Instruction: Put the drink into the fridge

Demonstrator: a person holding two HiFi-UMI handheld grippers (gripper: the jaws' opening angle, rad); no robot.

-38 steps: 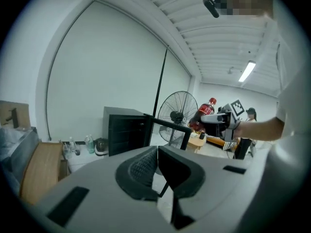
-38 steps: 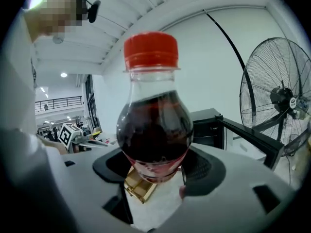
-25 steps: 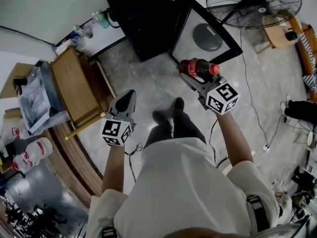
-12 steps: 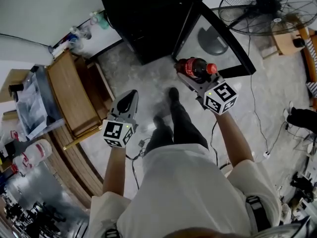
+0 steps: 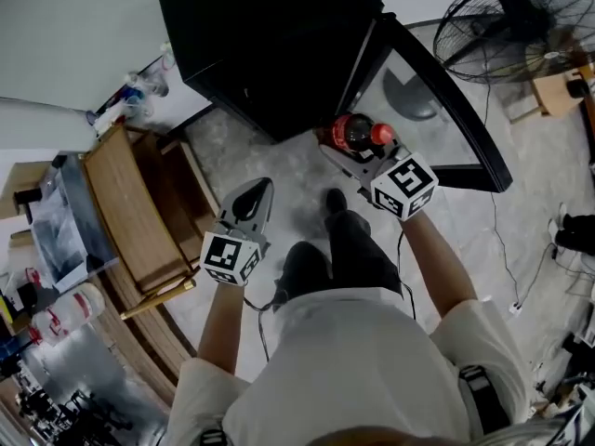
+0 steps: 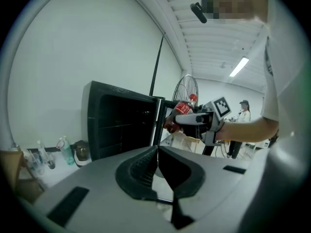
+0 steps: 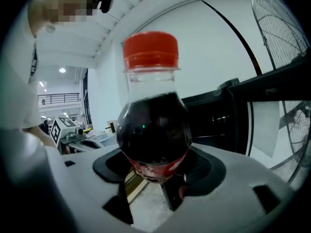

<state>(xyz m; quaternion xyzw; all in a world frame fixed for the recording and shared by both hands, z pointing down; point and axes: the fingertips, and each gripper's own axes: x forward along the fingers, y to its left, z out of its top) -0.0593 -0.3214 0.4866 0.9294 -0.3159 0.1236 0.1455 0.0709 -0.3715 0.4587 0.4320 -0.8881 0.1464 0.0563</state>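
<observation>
The drink is a dark cola bottle (image 5: 356, 134) with a red cap and red label, and my right gripper (image 5: 346, 149) is shut on its lower body. It hangs just in front of the black fridge (image 5: 270, 40), whose glass door (image 5: 437, 110) stands open to the right. In the right gripper view the bottle (image 7: 153, 125) stands upright between the pads, and the fridge's dark interior (image 7: 218, 120) lies behind it. My left gripper (image 5: 261, 187) is shut and empty, lower left of the bottle. The left gripper view shows its jaws (image 6: 158, 152) together, with the fridge (image 6: 121, 125) and the held bottle (image 6: 181, 114) ahead.
A wooden cabinet (image 5: 130, 193) stands to the left, with small bottles (image 5: 139, 86) behind it by the wall. A standing fan (image 5: 521, 17) is at the upper right. The person's legs and shoes (image 5: 335, 203) are on the marble floor between the grippers; a cable (image 5: 507, 249) runs at the right.
The person has stepped toward the fridge, which now fills more of the view. Both grippers came forward with it; the bottle is nearer the open fridge front.
</observation>
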